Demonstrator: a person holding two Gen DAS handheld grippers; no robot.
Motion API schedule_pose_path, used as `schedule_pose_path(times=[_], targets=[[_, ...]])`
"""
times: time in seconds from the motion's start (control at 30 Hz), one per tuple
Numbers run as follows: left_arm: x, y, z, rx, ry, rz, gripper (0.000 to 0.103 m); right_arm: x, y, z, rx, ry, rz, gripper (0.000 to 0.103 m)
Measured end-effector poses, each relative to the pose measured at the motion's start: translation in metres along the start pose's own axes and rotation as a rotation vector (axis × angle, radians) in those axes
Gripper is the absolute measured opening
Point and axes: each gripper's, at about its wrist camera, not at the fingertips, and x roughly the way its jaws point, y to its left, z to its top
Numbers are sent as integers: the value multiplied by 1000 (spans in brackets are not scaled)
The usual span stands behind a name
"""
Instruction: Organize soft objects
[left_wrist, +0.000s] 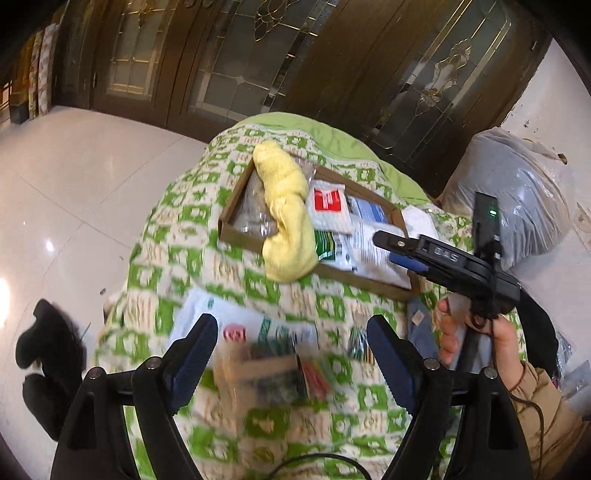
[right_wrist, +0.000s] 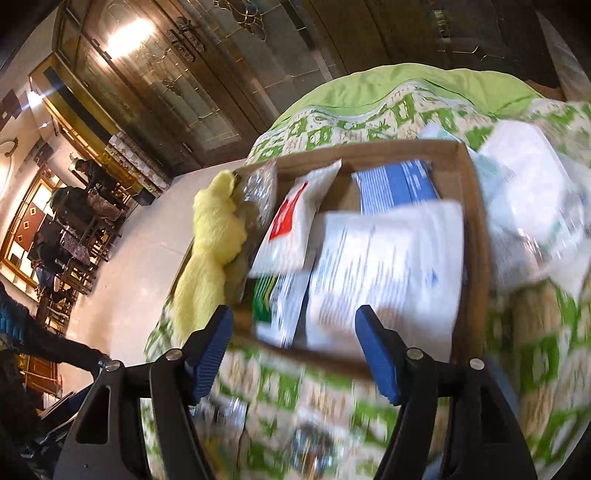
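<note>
Your left tongs (left_wrist: 291, 354) gape empty; the blurred packet (left_wrist: 266, 373) lies dead ahead, between the jaws. Right tongs (right_wrist: 293, 350) open, empty, facing the cardboard tray (right_wrist: 476, 236) at twelve o'clock.

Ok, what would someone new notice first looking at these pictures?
Probably the yellow towel, draped over the left rim of the cardboard tray and spilling onto the green patterned blanket. Next, the white packets crammed into the tray. Both the left gripper and right gripper hover open and empty.
</note>
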Motion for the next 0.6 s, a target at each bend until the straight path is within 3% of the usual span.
schedule_pose_path(times=[0.17,0.47,0.6], targets=[[4,-7,-24,6,26,32,86,-27,1,-30,1,-4,21,74],[26,-30,-67,74,89,120,88,-56,-13,-63,92,-19,49,92],[33,-39,-79,131,97,197,90,-61,-13,-73,98,-14,49,102]])
